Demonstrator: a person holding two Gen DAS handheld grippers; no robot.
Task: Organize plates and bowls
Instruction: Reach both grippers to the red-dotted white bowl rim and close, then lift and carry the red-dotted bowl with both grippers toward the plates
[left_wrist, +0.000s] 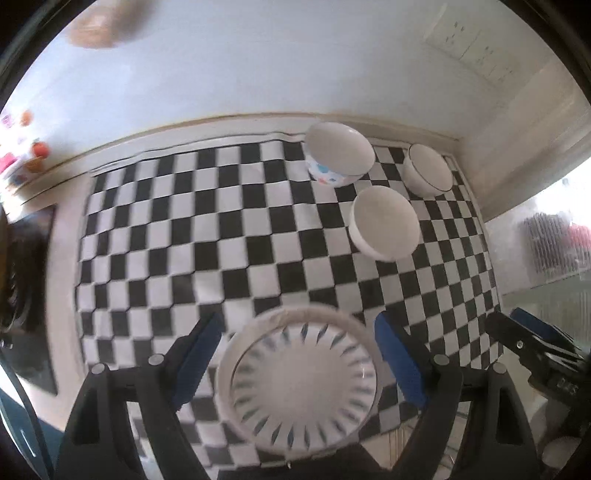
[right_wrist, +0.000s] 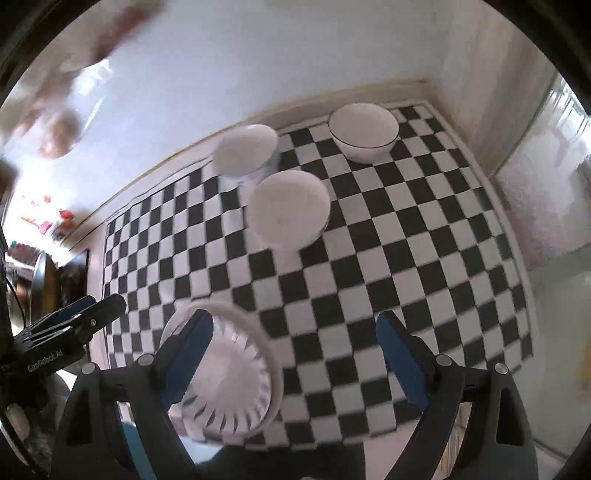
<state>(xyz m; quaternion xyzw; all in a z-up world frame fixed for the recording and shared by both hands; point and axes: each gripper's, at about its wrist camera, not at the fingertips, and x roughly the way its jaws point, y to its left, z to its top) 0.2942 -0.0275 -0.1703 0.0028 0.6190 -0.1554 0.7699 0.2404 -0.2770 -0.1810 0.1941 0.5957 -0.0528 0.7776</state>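
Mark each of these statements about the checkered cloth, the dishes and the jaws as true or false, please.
1. Three bowls stand on the black-and-white checkered cloth. True.
2. The white plate with blue radial dashes is stacked on a bowl. False: it lies alone on the cloth.
3. The white bowl with the thin dark rim stands nearest the corner. True.
4. The left gripper jaws are shut on the plate. False: they stand open, apart from it.
5. The bowl with coloured spots is upside down. False: it is upright.
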